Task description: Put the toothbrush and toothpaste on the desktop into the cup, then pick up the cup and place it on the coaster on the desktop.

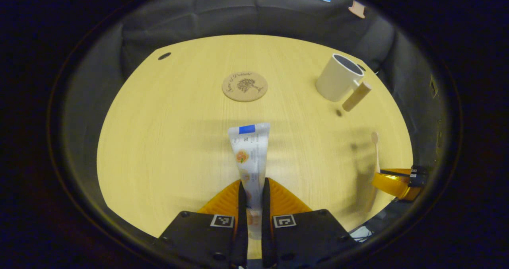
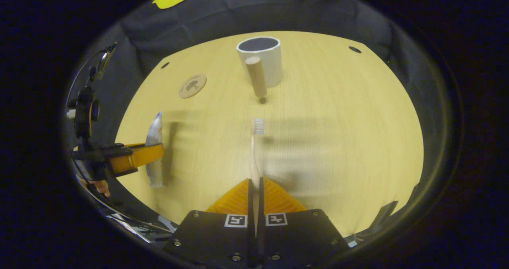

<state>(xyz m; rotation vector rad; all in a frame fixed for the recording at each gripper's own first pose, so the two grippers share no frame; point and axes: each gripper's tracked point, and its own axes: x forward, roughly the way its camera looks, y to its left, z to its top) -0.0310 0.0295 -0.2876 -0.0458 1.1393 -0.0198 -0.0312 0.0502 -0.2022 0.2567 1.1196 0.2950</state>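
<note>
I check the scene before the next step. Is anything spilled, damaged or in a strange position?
Nothing stands out. The cup stands upright, the coaster lies flat, nothing is spilled. The left gripper holds the toothpaste, the right gripper the toothbrush.

Worktop (image 1: 167,141): carries the coaster and the cup.
Coaster (image 1: 244,86): lies flat toward the far side, well apart from the cup, which stands off to its right in the left gripper view.
Cup (image 2: 260,60): stands upright near the far edge, its handle (image 2: 256,76) turned toward the near side.
Toothpaste (image 1: 251,157): held between the fingers of the left claw (image 1: 253,189), before the coaster, reaching out over the worktop.
Toothbrush (image 2: 255,149): clamped in the right claw (image 2: 255,185), head pointing toward the cup, short of it.
Claws: side by side, the left one's tube left of the toothbrush in the right gripper view.
</note>
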